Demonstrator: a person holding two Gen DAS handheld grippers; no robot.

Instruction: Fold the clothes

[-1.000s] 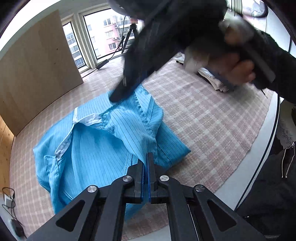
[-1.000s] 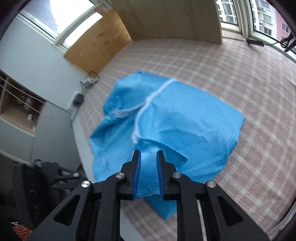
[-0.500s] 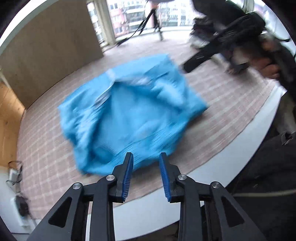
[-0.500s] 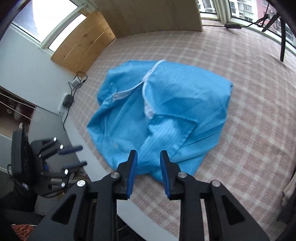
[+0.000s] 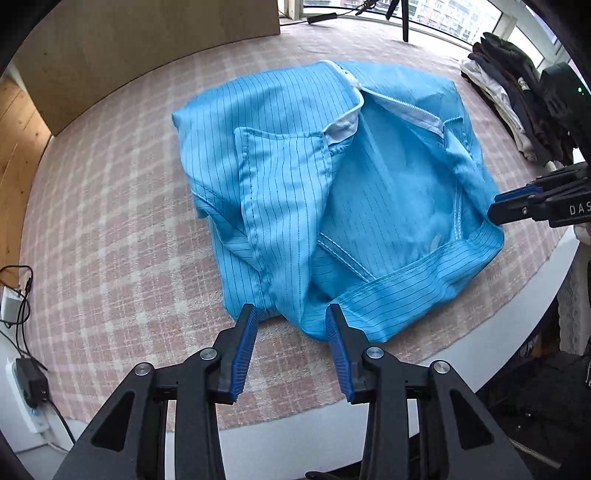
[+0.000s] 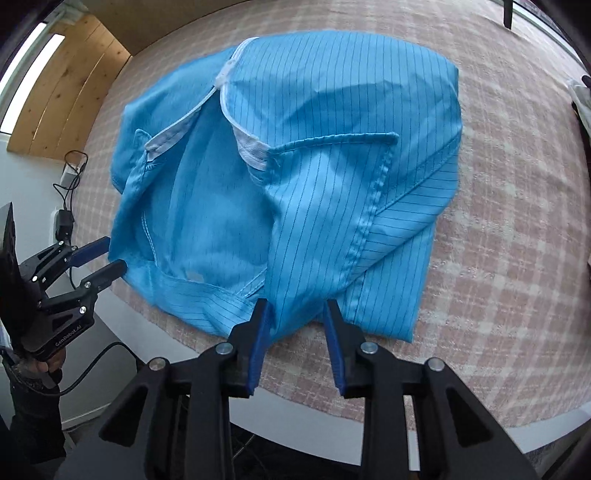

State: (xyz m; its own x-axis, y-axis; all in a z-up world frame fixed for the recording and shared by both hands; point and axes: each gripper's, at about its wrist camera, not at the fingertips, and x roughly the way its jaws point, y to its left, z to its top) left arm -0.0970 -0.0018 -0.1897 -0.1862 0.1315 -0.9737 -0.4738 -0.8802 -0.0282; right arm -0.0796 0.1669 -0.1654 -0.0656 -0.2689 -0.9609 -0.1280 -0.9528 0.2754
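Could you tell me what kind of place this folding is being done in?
Probably a room in a flat, not a workshop: a round table under a pink checked cloth, big windows facing apartment blocks, wood-panelled walls, and a stack of folded clothes beside the blue garment.

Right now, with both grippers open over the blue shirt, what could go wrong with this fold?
1. The shirt lies bunched, its front gaping and a flap doubled over, so folding now may lock in creases.
2. Its near hem sits close to the table edge; a tug toward the person could drag it off.
3. The left gripper and right gripper, jaws just opened and empty, hover over layered cloth and might pinch several layers.
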